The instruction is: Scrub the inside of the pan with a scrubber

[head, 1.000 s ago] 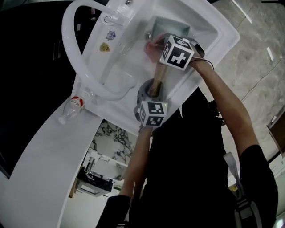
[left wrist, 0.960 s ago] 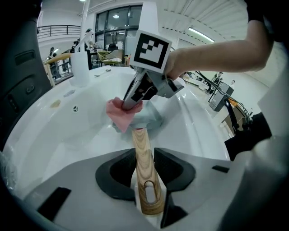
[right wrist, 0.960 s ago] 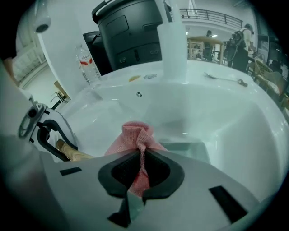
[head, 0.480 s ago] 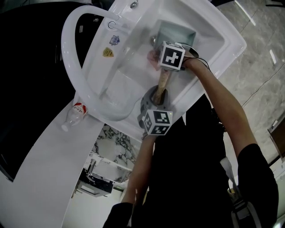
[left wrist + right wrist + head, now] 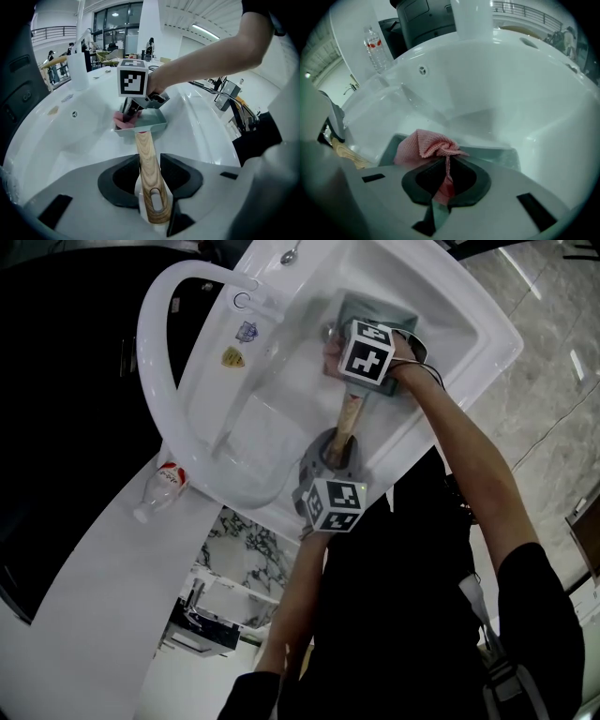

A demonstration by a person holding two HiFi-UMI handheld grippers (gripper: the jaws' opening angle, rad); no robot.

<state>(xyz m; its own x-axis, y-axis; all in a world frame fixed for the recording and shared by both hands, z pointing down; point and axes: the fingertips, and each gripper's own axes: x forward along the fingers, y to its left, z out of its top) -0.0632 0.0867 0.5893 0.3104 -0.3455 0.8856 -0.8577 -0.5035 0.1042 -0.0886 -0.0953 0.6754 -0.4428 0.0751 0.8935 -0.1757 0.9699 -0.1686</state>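
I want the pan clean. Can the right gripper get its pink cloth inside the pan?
Probably yes. The right gripper holds the cloth right over the open pan, nothing covers it, and the left gripper holds the handle.

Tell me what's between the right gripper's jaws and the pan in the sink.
The pink mesh scrubber: the right gripper pinches it, bunched ahead of the jaws over the grey-green pan. The right gripper view shows this.
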